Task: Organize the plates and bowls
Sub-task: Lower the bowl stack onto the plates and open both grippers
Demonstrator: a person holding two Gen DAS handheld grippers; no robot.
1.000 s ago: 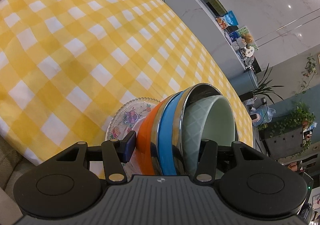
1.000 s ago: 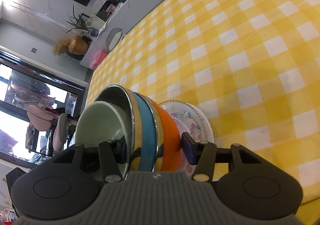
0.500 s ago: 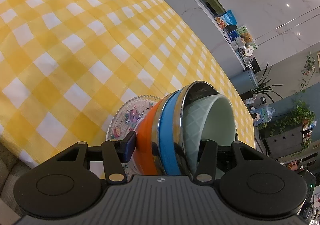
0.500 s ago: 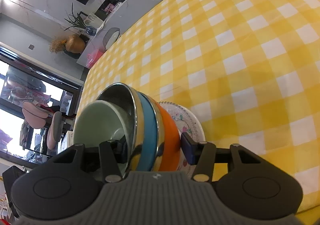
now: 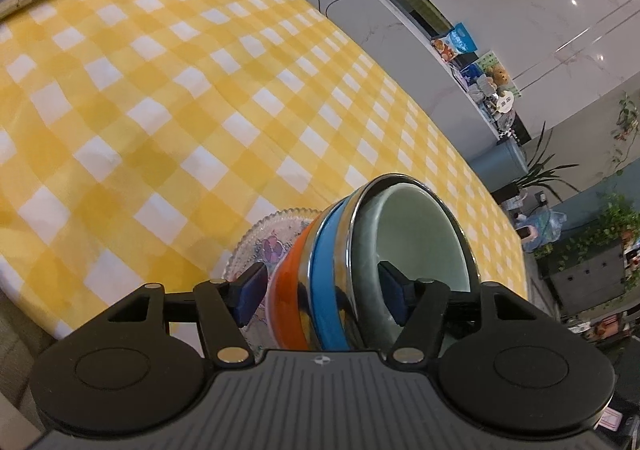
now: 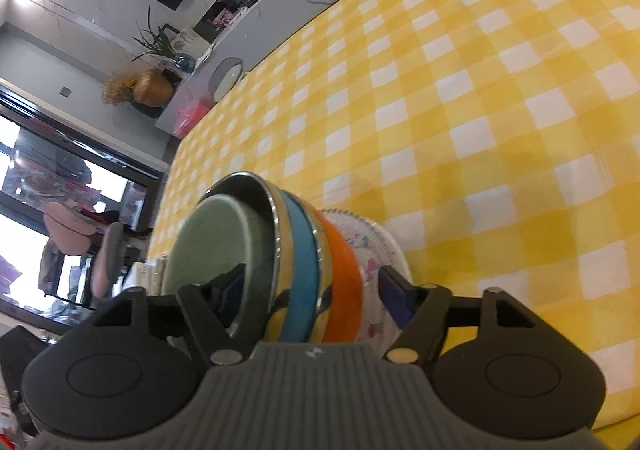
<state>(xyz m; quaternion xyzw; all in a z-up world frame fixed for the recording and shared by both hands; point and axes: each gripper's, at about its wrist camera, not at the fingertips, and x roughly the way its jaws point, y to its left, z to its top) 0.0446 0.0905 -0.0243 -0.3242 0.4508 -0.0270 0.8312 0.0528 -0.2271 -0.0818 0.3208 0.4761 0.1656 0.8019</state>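
Together we have the whole stack in both tools. The left tool [image 5: 320,292] pinches it from one side, one pad under the patterned plate [image 5: 260,246] and the other inside the pale green bowl [image 5: 416,238]; the right tool [image 6: 310,296] does the same from the opposite side. The stack hangs in the air above the near edge of the tabletop [image 5: 168,82], tipped so the bowl mouths face sideways. We judge it heavy for a pinch grip: glass plate, orange bowl [image 5: 290,294], blue bowl [image 5: 326,270], a shiny steel rim, all stiff, slick and breakable. Nested pieces can slide on each other, so both tools should keep squeezing through plate and innermost bowl and level it slowly.
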